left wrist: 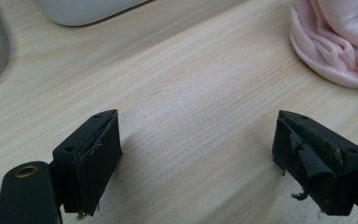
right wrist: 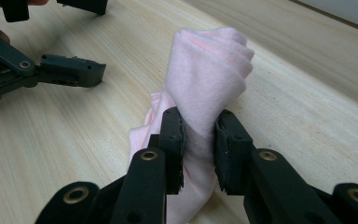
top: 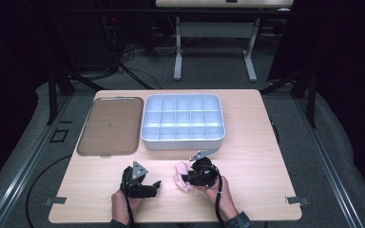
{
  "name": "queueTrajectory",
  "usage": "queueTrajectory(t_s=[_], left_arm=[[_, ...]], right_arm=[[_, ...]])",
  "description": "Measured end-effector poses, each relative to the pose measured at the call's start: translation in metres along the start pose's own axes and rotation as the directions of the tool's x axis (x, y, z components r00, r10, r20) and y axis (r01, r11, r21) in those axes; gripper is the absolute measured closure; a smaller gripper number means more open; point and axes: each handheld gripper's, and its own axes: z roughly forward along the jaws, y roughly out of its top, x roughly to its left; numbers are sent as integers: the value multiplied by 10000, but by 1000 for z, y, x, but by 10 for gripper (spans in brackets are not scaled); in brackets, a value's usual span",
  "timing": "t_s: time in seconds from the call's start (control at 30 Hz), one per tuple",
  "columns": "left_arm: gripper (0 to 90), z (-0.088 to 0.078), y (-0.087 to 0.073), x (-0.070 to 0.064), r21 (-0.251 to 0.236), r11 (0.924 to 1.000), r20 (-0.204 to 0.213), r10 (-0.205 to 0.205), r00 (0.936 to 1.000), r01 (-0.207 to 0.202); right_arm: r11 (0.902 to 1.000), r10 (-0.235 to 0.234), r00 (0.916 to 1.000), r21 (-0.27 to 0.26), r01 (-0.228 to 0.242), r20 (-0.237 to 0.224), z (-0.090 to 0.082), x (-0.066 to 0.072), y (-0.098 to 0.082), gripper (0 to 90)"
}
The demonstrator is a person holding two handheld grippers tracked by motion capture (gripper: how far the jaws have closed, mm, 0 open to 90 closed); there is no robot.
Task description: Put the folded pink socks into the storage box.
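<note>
In the high view, a person's two hands are holding black two-jaw grippers over the near edge of a pale wooden table (top: 256,142); the left gripper (top: 156,183) is lying low with its jaws standing apart, while the right gripper (top: 184,179) is pinching a crumpled pale pink cloth (top: 182,174) that is sitting just beside it on the wood. Farther back, a white plastic tray divided into many small compartments (top: 183,122) is resting next to a flat brown rectangular lid with a metal rim (top: 110,125) (the two are lying side by side, close together). In the left gripper view, the left gripper (left wrist: 196,154) is hovering over bare wood with jaws wide apart and nothing between them, the pink cloth (left wrist: 335,42) bunching at the upper right. In the right gripper view, the right gripper (right wrist: 199,147) is clamping its pads on the pink cloth (right wrist: 209,70), whose folded end is rising above the jaws, and the left gripper (right wrist: 51,70) is showing at the upper left.
</note>
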Motion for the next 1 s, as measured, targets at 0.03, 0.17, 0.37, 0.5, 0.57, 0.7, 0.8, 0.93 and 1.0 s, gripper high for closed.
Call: queueTrajectory(t_s=[0.03,0.17,0.37,0.5,0.57,0.7,0.8,0.93,1.0], left_arm=[[151,0,0,0,2,10000,2,-2,10000,2],[151,0,0,0,0,10000,1,-3,10000,3],[151,0,0,0,0,10000,0,1,10000,-1],[151,0,0,0,-1,10000,2,1,10000,-1],[151,0,0,0,1,10000,10,6,10000,-6],[151,0,0,0,4,10000,31,10,10000,-10],[150,0,0,0,6,10000,38,16,10000,-16],[151,0,0,0,2,10000,44,16,10000,-16],[151,0,0,0,5,10000,51,21,10000,-21]], right_arm=[[10000,-45,10000,-28,45,50,-1,0,0,749],[9998,-65,9999,-174,67,101,-4,0,-1,749],[9992,-57,9998,-407,65,207,-12,0,-3,749],[9981,-65,9995,-617,84,309,-17,0,-4,749],[9980,-67,9993,-626,89,359,-21,0,-4,749],[9963,-7,9988,-853,49,494,-27,-1,-4,749],[9957,-14,9986,-922,63,530,-33,-2,-4,748],[9941,13,9981,-1083,54,610,-39,-4,-4,748],[9930,19,9976,-1176,62,686,-43,-5,-4,748]])
